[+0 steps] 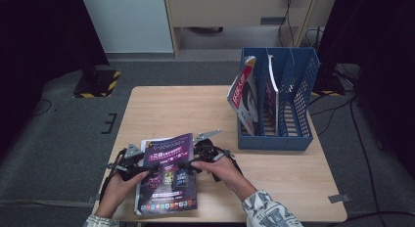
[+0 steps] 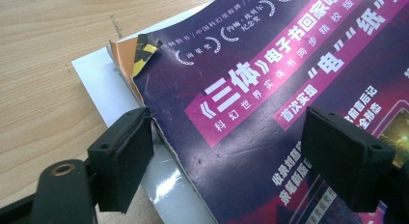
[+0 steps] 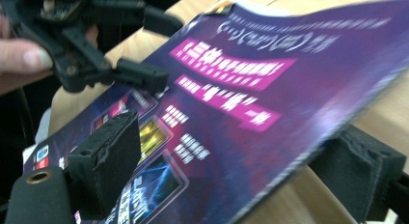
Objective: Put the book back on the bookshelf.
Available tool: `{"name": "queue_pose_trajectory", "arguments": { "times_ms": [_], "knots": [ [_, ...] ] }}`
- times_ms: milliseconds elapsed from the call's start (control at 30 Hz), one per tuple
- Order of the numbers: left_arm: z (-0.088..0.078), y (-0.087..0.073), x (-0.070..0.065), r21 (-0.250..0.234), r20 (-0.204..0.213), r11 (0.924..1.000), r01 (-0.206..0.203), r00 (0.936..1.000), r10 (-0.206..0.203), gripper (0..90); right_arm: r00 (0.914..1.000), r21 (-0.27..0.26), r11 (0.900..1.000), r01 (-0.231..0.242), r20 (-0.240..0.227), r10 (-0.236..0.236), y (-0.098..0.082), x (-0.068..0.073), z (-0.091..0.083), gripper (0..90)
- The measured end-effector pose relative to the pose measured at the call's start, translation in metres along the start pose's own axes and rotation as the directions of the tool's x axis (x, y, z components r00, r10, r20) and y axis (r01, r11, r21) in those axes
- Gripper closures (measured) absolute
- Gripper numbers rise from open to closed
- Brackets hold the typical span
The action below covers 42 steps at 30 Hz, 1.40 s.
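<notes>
Purple glossy magazine (image 1: 169, 175) lies at the lower left of the frame on the tabletop (image 1: 186, 109) | thin, light, floppy, slick | right gripper (image 1: 208, 153) jaws wide, straddling its lifted edge | left gripper (image 1: 128, 164) jaws wide over its other edge, unclamped | best held near the spine.

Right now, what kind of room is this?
Probably an office or lab set up for recording: a wooden table holds a blue file rack with magazines, cables trail across grey carpet, and hazard tape marks a stand base.
</notes>
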<state>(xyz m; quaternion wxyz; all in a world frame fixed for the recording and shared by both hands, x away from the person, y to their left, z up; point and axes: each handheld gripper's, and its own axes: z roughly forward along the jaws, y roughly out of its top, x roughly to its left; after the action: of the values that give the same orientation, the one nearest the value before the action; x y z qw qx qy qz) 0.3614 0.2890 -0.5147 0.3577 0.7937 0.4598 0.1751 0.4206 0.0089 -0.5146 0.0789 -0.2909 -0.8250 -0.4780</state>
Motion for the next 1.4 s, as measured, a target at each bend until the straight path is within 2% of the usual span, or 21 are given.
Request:
{"name": "queue_pose_trajectory", "arguments": {
  "times_ms": [167, 233, 267, 367, 467, 500, 567, 633, 733, 800, 1067, 1167, 1200, 1233, 1267, 1300, 1400],
  "knots": [
    [0.001, 0.000, 0.000, -0.001, -0.002, 1.0000, 0.005, 1.0000, -0.005, 17.7, 0.9985, 0.023, 1.000, 0.007, -0.055, -0.006, -0.001, 0.010, 0.014, 14.2],
    [0.001, 0.000, 0.000, -0.006, -0.002, 1.0000, 0.006, 1.0000, -0.006, 17.5, 0.9981, 0.033, 0.999, 0.011, -0.060, -0.009, -0.001, 0.013, 0.017, 11.1],
    [0.001, 0.000, 0.000, -0.005, -0.003, 1.0000, 0.007, 1.0000, -0.007, 17.1, 0.9987, 0.036, 0.999, 0.024, -0.046, -0.023, 0.000, 0.017, 0.020, 11.5],
    [0.002, 0.000, -0.001, -0.009, -0.003, 0.9999, 0.012, 0.9999, -0.012, 16.0, 0.9988, 0.025, 0.999, 0.020, -0.044, -0.019, 0.001, 0.017, 0.018, 21.3],
    [0.002, 0.000, -0.001, -0.008, -0.003, 0.9999, 0.010, 0.9999, -0.010, 15.3, 0.9989, 0.022, 0.999, 0.033, -0.033, -0.032, 0.002, 0.018, 0.016, 29.0],
    [0.002, 0.000, -0.001, -0.008, -0.003, 0.9999, 0.010, 0.9999, -0.010, 15.3, 0.9991, 0.020, 1.000, 0.024, -0.036, -0.023, 0.002, 0.018, 0.016, 29.8],
    [0.003, 0.000, -0.001, -0.007, 0.000, 0.9999, 0.009, 1.0000, -0.009, 15.3, 0.9991, 0.023, 1.000, 0.015, -0.040, -0.014, 0.002, 0.018, 0.017, 28.3],
    [0.004, 0.001, -0.001, -0.008, 0.001, 0.9999, 0.010, 0.9999, -0.010, 14.6, 0.9972, 0.039, 0.999, 0.000, -0.074, 0.003, 0.000, 0.020, 0.022, 24.8],
    [0.005, 0.002, -0.003, -0.004, -0.003, 0.9999, 0.010, 0.9999, -0.010, 13.7, 0.9973, 0.052, 0.999, -0.007, -0.072, 0.011, -0.001, 0.024, 0.029, 22.3],
    [0.005, 0.002, -0.003, -0.005, -0.003, 0.9999, 0.013, 0.9999, -0.013, 13.6, 0.9975, 0.051, 0.999, -0.020, -0.067, 0.024, -0.002, 0.025, 0.030, 24.4],
    [0.004, 0.003, -0.002, -0.004, 0.007, 0.9998, 0.022, 0.9997, -0.022, 11.8, 0.9964, 0.041, 0.996, -0.074, -0.039, 0.076, -0.003, 0.022, 0.028, 49.2],
    [0.004, 0.004, -0.001, -0.011, 0.025, 0.9995, 0.031, 0.9992, -0.030, 10.7, 0.9920, 0.017, 0.993, -0.119, -0.040, 0.120, -0.004, 0.018, 0.023, 61.7],
    [0.004, 0.004, -0.001, -0.011, 0.025, 0.9995, 0.031, 0.9992, -0.030, 10.8, 0.9920, 0.017, 0.993, -0.119, -0.040, 0.120, -0.004, 0.018, 0.023, 61.7],
    [0.003, 0.005, 0.000, -0.035, 0.028, 0.9990, 0.028, 0.9992, -0.027, 10.8, 0.9918, 0.014, 0.992, -0.122, -0.037, 0.122, -0.003, 0.017, 0.022, 63.8],
    [0.002, 0.006, 0.001, -0.048, 0.030, 0.9985, 0.026, 0.9992, -0.025, 11.1, 0.9919, -0.009, 0.992, -0.123, -0.031, 0.123, -0.003, 0.016, 0.016, 70.9],
    [0.001, 0.008, 0.002, -0.068, 0.039, 0.9974, 0.024, 0.9990, -0.022, 11.3, 0.9916, -0.018, 0.992, -0.126, -0.032, 0.125, -0.002, 0.015, 0.014, 72.0],
    [-0.001, 0.009, 0.003, -0.080, 0.054, 0.9965, 0.025, 0.9983, -0.021, 11.2, 0.9932, -0.037, 0.993, -0.115, -0.023, 0.114, 0.000, 0.016, 0.007, 75.6]
  ]
}}
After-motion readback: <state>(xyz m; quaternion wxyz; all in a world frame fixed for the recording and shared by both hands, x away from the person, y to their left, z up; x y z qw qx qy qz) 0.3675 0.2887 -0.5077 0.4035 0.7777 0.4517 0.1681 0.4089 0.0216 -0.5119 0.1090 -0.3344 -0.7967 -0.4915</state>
